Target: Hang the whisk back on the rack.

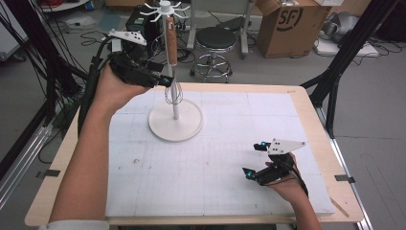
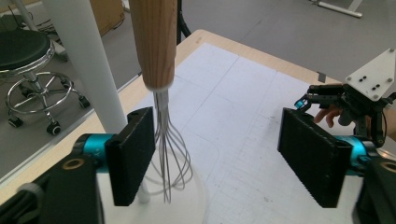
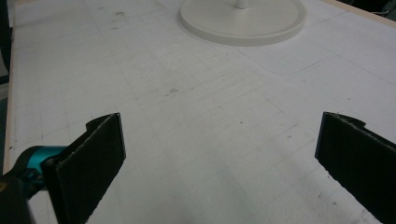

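A whisk [image 1: 172, 48] with a wooden handle [image 2: 154, 42] hangs upright from the top hooks of a white stand [image 1: 176, 125], its wire loops [image 2: 169, 154] beside the pole [image 2: 88, 65]. My left gripper [image 1: 163, 79] is raised at the back left and stands open [image 2: 222, 156]. The wires lie between its jaws, close against the left pad [image 2: 133, 154], and the right pad is well apart from them. My right gripper [image 1: 254, 159] rests low at the front right, open [image 3: 219, 158], with nothing but bare mat between its jaws. It also shows far off [image 2: 345, 100].
A white gridded mat [image 1: 215, 163] covers the wooden table [image 1: 72, 158]. The stand's round base [image 3: 243, 21] sits at the mat's back left. Behind the table are a stool [image 1: 215, 40], a cardboard box [image 1: 292, 24] and black frame legs [image 1: 335, 72].
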`<state>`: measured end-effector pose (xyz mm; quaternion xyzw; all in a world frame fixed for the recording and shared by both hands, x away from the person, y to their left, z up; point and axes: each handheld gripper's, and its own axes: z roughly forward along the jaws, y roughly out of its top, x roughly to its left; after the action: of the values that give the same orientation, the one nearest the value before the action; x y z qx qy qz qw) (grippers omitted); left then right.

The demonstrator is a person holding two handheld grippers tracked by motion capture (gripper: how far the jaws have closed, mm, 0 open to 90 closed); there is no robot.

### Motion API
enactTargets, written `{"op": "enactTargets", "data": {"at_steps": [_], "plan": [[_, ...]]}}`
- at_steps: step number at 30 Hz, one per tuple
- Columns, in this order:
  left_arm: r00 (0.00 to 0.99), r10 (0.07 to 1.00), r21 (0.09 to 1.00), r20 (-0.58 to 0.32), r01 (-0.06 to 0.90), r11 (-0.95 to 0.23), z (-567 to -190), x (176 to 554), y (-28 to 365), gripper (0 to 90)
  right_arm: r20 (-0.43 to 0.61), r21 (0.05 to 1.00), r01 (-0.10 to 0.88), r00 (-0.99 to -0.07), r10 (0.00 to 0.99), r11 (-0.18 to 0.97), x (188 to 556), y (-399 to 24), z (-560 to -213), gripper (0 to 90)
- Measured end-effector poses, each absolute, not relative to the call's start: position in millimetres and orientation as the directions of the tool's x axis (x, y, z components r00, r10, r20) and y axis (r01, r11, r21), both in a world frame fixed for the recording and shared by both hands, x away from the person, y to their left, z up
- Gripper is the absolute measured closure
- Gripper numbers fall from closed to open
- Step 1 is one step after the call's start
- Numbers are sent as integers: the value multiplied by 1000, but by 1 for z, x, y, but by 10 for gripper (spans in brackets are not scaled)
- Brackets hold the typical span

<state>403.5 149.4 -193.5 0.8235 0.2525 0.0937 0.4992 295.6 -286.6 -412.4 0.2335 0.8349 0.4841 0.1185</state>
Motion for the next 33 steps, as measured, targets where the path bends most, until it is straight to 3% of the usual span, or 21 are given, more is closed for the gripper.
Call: {"op": "enactTargets", "data": {"at_steps": [8,33], "plan": [[860,504,875,-84,306,-375,-207,392,153,171,28,866,272,-865,502,420,295,-287,-412,7],[886,442,887,-141,312,-342,-277,350,162,89,32,863,280,-861,507,421,295,-286,-412,7]]}}
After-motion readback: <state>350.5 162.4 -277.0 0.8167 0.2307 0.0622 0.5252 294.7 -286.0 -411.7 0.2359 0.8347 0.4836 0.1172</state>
